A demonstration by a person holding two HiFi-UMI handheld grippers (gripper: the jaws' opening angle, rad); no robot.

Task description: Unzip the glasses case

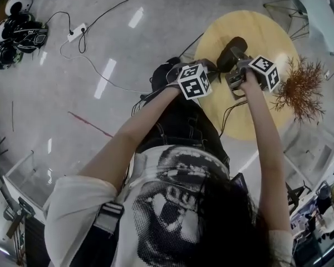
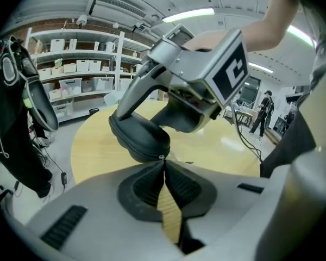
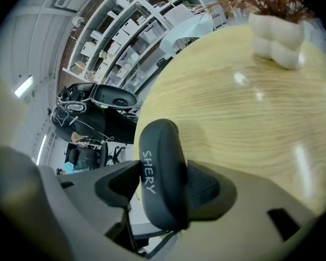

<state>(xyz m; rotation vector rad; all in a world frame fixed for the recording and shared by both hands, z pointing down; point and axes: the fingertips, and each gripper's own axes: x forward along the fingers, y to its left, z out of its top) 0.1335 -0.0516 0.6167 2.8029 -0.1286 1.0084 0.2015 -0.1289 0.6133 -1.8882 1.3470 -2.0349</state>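
Note:
A dark oval glasses case is held above the round wooden table. My right gripper is shut on it; in the right gripper view the case, lettered in white, sits upright between the pads. The left gripper view shows the case from one end, under the right gripper. My left gripper is shut, its tips pinched on the small metal zipper pull at the case's edge. In the head view the left gripper sits just left of the case.
A dried brown plant in a white vase stands on the table's right side. Cables and helmets lie on the floor to the left. A pale chair stands beyond the table. Shelves line the far wall.

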